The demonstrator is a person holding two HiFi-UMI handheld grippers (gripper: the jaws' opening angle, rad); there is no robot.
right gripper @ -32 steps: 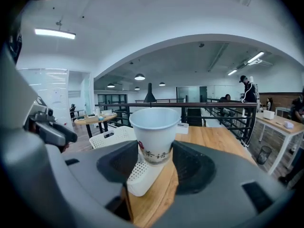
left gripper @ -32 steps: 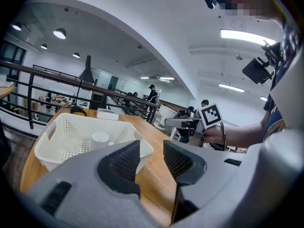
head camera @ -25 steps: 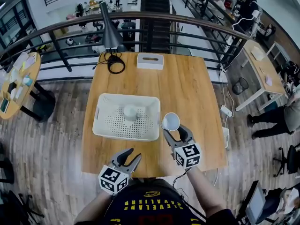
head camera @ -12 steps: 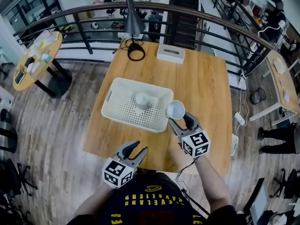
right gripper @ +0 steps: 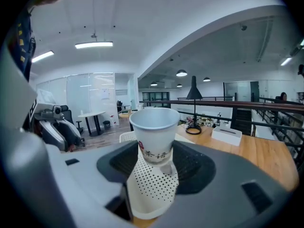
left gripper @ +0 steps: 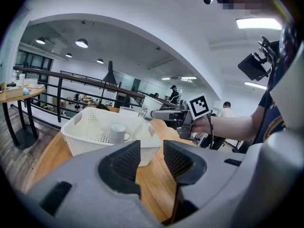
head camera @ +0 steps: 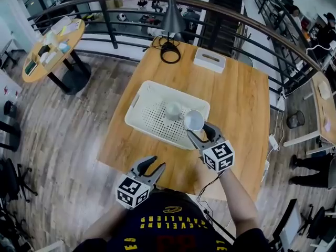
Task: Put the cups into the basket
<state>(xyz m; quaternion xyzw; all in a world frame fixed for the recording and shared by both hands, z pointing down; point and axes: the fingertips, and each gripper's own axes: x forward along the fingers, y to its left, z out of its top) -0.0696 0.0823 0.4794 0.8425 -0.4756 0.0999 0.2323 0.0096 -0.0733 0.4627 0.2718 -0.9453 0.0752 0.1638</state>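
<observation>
- The paper cup (head camera: 193, 120) stands upright with its mouth up, clamped by its lower wall between the two jaws of the right gripper (head camera: 198, 128).
- In the right gripper view the cup (right gripper: 153, 134) fills the gap between the jaws, with dark print and a red mark on its side.
- The cup is held in the air above the right part of the white basket (head camera: 155, 121). The left gripper view shows it higher than the basket's rim.
- A white mug (head camera: 173, 109) sits inside the basket on its perforated floor, just left of the held cup in the head view. Its handle shows in the left gripper view (left gripper: 117, 133).
- The basket (left gripper: 90, 144) rests on the wooden desk (head camera: 236, 93), near the middle of it.
- The left gripper (head camera: 156, 162) is over the near edge of the desk, well apart from the basket. Its jaws stand apart with nothing between them (left gripper: 152, 158).
- At the far side of the desk are a black lamp (head camera: 172, 17), a coiled black cable (head camera: 170, 51) and a white box (head camera: 209, 60).
- A round table (head camera: 52, 46) stands on the wooden floor to the left.
</observation>
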